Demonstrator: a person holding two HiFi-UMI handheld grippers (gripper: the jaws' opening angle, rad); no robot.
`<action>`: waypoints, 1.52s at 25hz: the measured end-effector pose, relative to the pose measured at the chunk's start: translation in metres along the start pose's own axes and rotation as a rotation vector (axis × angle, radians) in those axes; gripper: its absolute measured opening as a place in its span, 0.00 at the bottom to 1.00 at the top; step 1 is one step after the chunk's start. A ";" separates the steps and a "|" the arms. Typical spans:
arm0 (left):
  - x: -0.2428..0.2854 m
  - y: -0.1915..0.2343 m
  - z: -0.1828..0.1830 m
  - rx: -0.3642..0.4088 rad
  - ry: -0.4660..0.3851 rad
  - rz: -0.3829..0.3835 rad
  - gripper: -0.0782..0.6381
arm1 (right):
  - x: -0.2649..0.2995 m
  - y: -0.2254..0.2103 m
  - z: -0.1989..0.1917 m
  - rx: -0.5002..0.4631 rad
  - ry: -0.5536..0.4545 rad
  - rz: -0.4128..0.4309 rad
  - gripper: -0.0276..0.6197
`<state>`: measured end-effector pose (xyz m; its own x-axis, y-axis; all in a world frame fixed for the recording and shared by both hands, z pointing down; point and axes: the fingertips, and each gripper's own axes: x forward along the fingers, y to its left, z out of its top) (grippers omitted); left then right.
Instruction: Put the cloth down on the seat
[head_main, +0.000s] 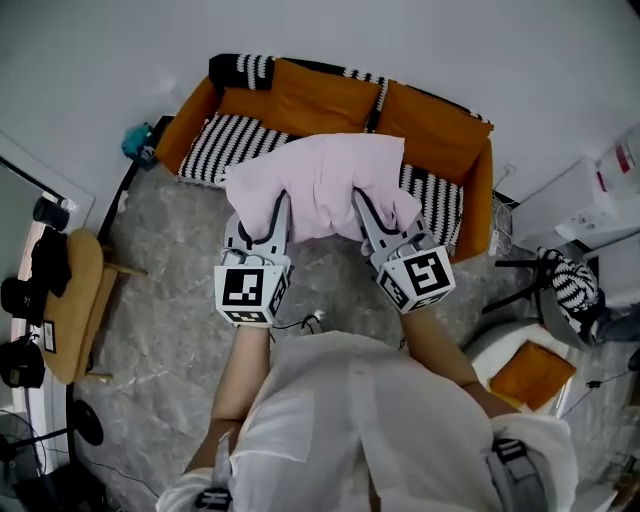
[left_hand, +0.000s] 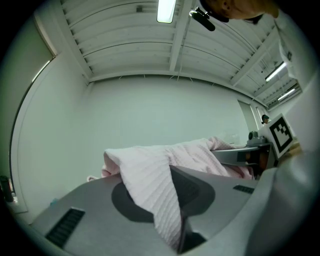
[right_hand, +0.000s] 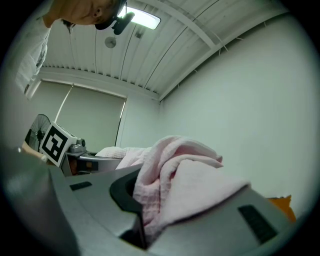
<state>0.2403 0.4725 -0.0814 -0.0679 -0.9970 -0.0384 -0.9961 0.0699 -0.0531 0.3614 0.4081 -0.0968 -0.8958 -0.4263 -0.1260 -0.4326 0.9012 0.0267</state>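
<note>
Head view shows the orange sofa (head_main: 450, 140) with its striped seat (head_main: 235, 145). The pink cloth (head_main: 325, 180) hangs in the air at the sofa's front, not yet resting on the seat. The left gripper (head_main: 278, 208) has its jaws clamped on the cloth's left part, and the right gripper (head_main: 362, 205) is clamped on its right part. The step in hand seems to be the carrying. Next, both grippers probably must go lower over the seat, then open together.

Cloth (head_main: 318, 182) in front of sofa (head_main: 440, 130), side table (head_main: 75, 300) at left
</note>
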 end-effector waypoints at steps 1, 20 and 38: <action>0.002 0.012 0.000 0.005 0.003 -0.004 0.24 | 0.011 0.005 -0.002 0.003 0.001 -0.001 0.16; 0.053 0.192 -0.047 -0.004 0.068 0.021 0.24 | 0.200 0.043 -0.059 0.032 0.066 0.081 0.16; 0.275 0.312 -0.119 -0.039 0.150 -0.250 0.24 | 0.385 -0.075 -0.146 0.162 0.140 -0.104 0.16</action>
<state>-0.0962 0.2161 0.0098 0.1758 -0.9772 0.1194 -0.9841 -0.1775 -0.0038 0.0341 0.1643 -0.0022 -0.8576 -0.5140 0.0194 -0.5113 0.8479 -0.1403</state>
